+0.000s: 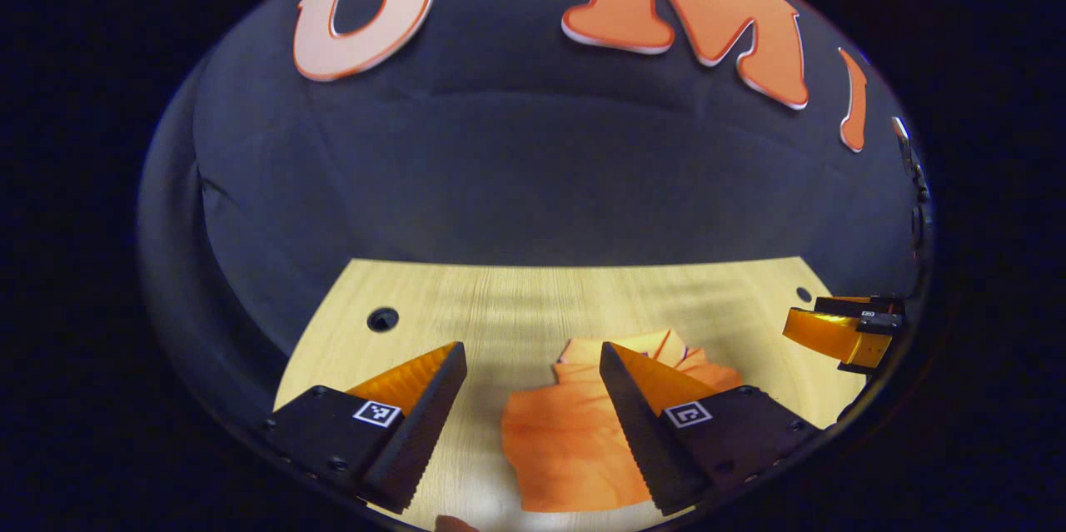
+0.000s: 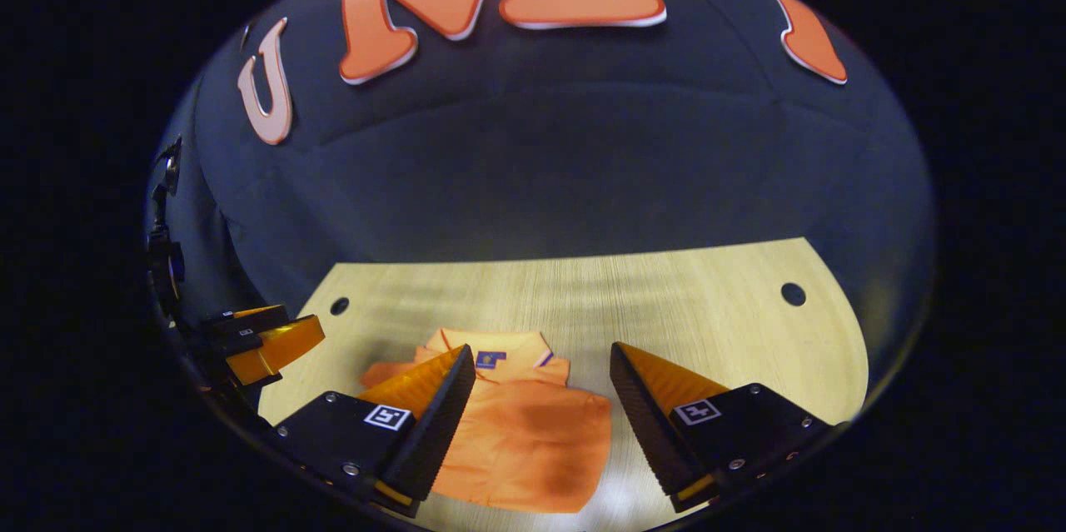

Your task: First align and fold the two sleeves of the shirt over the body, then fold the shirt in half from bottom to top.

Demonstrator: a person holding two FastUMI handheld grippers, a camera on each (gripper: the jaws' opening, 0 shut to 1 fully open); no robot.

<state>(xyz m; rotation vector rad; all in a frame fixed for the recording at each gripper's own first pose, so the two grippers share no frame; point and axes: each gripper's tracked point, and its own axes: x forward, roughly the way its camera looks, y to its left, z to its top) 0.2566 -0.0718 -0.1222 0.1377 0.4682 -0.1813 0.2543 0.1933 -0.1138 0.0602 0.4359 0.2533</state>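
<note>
Black cloth walls the booth behind a pale wood-grain bench (image 2: 708, 307) with small round holes. Orange short-sleeved collared shirt (image 2: 525, 440) lies flat near the front edge, collar toward the far side.

Right gripper (image 2: 541, 415) hovers above it, fingers spread, holding nothing. Left gripper (image 1: 533, 415) likewise spread and empty over the shirt's left side.

Progress, judged: sleeves look drawn in, since the outline reads narrow and roughly rectangular; a bit of sleeve shows at the left by the collar. Bottom-to-top fold not yet done.

Hard to make out: the hem is cut off at the near edge; gripper fingers cover parts of both shirt sides.
</note>
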